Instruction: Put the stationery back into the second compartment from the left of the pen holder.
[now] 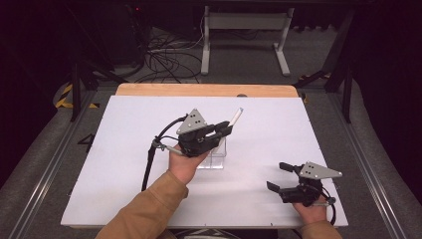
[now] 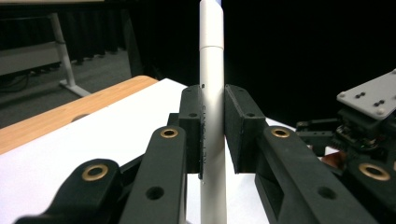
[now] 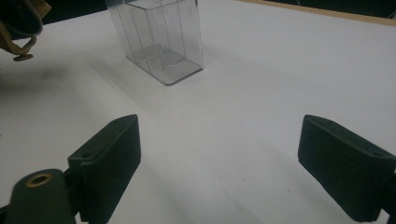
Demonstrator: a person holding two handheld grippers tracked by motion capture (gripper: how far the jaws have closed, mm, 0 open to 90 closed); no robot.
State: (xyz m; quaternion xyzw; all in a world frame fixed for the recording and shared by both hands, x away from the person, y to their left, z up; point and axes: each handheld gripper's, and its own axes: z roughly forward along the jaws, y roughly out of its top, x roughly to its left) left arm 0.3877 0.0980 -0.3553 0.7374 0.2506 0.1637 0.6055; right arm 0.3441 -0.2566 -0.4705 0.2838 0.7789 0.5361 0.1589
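From the high view, the left gripper [image 1: 225, 130] grasps a slim white cylindrical marker [image 1: 237, 118] above a clear plastic rectangular box [image 1: 214, 155] on the white table [image 1: 124, 149], whose far edge is pale wood; the right gripper [image 1: 281, 175] rests near the right corner, jaws spread.

The left gripper view reveals the marker [image 2: 211, 116] clamped upright between matte black pads [image 2: 191, 126].

The right gripper view shows the box [image 3: 159, 39] is compartmented, with nothing between the parted jaws.
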